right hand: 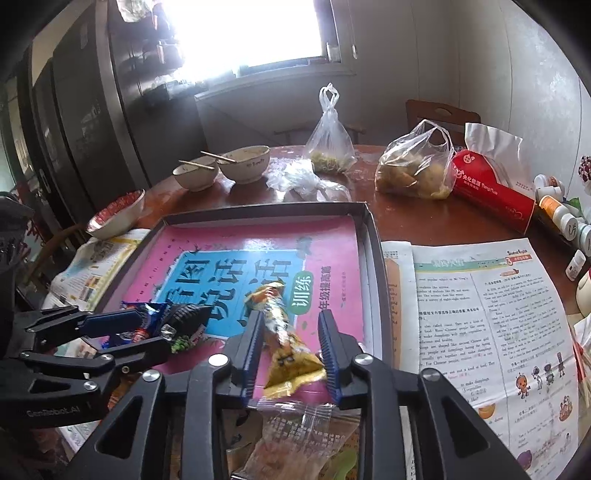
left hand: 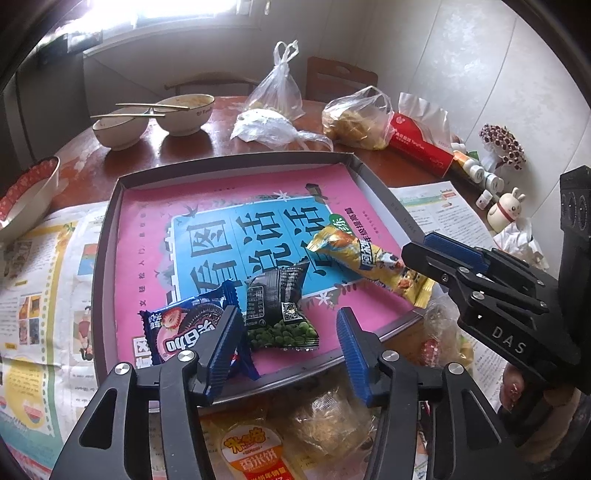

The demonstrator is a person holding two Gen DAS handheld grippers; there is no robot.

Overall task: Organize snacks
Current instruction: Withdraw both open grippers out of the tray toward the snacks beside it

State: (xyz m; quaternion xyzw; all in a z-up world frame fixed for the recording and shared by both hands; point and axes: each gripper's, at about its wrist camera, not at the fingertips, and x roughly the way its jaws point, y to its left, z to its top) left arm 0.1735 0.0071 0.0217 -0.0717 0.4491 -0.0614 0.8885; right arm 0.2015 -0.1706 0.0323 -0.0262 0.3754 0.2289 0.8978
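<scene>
Round dark wooden table [left hand: 177, 155], glossy and scuffed, against a pale wall. Bright window [right hand: 251, 33] at 12 o'clock, washed out by glare. Tall dark cabinet [right hand: 85, 122] at 10 o'clock. Wooden chair [left hand: 340, 79] behind the table's far edge.

Spread over the near half, sheets of newspaper [left hand: 37, 277]. On them, a shallow grey tray [left hand: 110, 240], floored with a pink and blue book cover [left hand: 155, 221].

Inside the tray, toward its near edge, three snacks: a blue cookie packet [left hand: 181, 328] at 7 o'clock, a black green-pea packet [left hand: 277, 310] just beside it, a long yellow packet [left hand: 369, 258] at 4 o'clock, reaching onto the rim. Outside the tray at 6 o'clock, more wrapped snacks on the paper, among them an orange rice-cracker packet [left hand: 251, 446].

Left gripper [left hand: 287, 314] low over the near rim, jaws spread, pea packet lying free between them, one finger overlapping the cookie packet. Right gripper [right hand: 289, 315] astride the yellow packet, jaws parted, the packet resting loose in the gap rather than pinched.

Farther back: two white bowls [left hand: 184, 114] with chopsticks across them at 11 o'clock, a red-patterned bowl [left hand: 29, 188] at 9 o'clock, knotted plastic bags [left hand: 277, 88] at 12 o'clock, a red tissue pack [left hand: 421, 144] at 2 o'clock, small bottles and a rabbit figure [left hand: 508, 210] at 3 o'clock.
</scene>
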